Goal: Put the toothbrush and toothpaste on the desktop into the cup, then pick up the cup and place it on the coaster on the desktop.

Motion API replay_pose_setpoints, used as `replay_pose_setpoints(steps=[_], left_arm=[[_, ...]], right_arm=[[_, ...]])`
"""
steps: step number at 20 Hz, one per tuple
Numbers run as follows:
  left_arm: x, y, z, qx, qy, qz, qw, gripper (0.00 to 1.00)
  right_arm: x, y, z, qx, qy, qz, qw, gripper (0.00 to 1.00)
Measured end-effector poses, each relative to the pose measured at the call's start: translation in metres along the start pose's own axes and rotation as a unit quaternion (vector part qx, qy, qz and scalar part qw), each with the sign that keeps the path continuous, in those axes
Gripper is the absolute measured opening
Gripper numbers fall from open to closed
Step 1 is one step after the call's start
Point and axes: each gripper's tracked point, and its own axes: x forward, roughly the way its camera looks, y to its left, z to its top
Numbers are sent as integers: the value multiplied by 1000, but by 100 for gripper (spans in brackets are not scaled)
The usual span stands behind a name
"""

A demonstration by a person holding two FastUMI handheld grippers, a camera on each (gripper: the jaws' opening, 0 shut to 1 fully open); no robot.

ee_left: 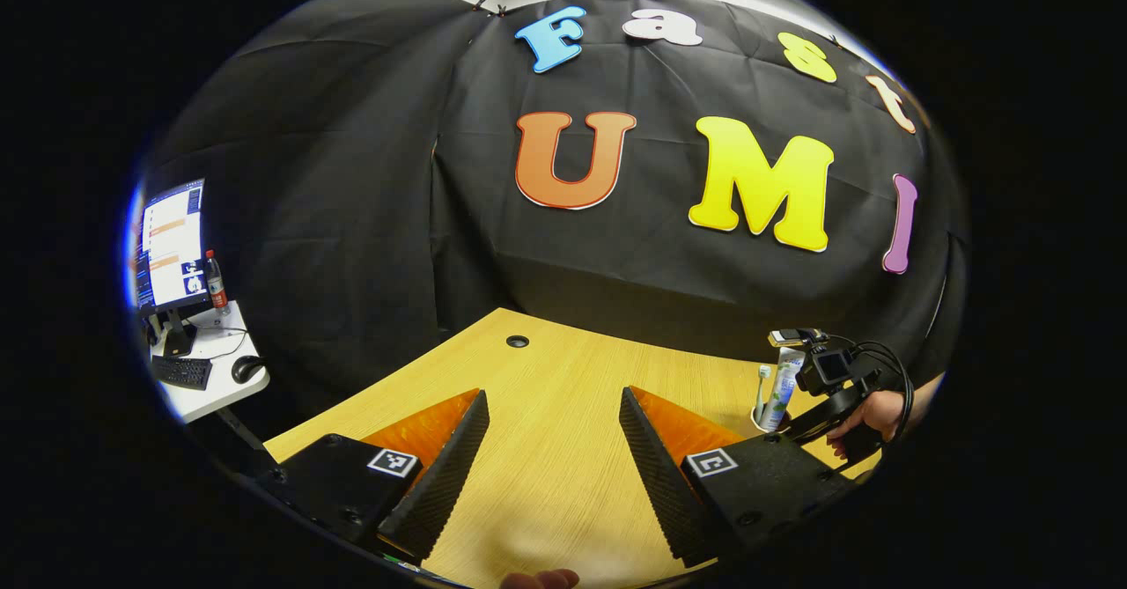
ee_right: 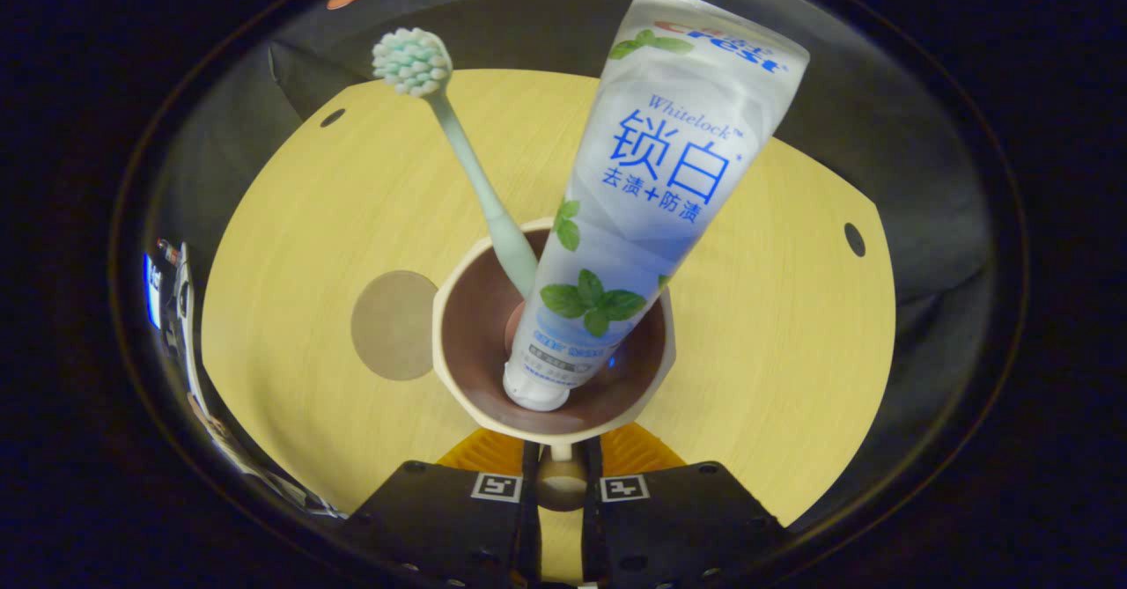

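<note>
**Cup held by its handle**

The right gripper (ee_right: 561, 474) is clamped on the handle of the faceted, brown-lined cup (ee_right: 458, 307); a glossy paste tube (ee_right: 651, 193) and bristled brush (ee_right: 467, 158) lean inside it. A round coaster (ee_right: 392, 325) lies beside it on the woodgrain desk (ee_right: 290, 246). The left gripper (ee_left: 550, 448), with ridged fingers (ee_left: 449, 466), is spread wide.

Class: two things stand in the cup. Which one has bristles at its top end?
The toothbrush: a thin stem leaning out of the cup, with a tuft of bristles at its top. The toothpaste beside it is a broad printed tube, cap end down.
</note>
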Motion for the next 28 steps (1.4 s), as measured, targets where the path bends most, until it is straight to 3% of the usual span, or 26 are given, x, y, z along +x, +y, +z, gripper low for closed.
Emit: replay_pose_setpoints(steps=[7, 13, 28], left_arm=[[-12, 40, 2, 3, -6, 20, 1000, 95], [-17, 76, 2, 4, -8, 43, 999, 95], [-8, 80, -3, 4, -1, 40, 999, 95]], right_arm=[[4, -2, 6, -35, -6, 27, 999, 17], [1, -8, 6, -52, 1, 25, 998, 20], [-7, -4, 7, -34, 23, 17, 999, 17]])
